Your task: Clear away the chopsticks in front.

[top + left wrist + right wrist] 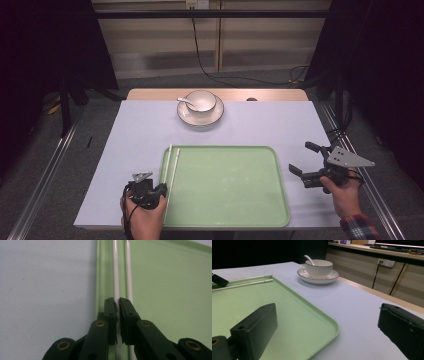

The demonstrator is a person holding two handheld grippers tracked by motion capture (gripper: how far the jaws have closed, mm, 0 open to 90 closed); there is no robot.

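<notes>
The left tongs are clamped on 1 of 2 white chopsticks lying along the green tray's left rim, while the right tongs hang wide open, empty, just right of it.

The left hand comes in from the bottom edge of the high view, wrapped around the left gripper, which points forward and low over the surface. In the left gripper view its two black fingers stand nearly together, pinched on a thin white stick that runs between them. A cable loops down beside the wrist. The right hand enters at the lower right, a plaid cuff showing at the wrist, and holds the right gripper turned inward. Its fingers are spread wide apart with nothing between them, and the grey three-cornered plate sits on top.
</notes>
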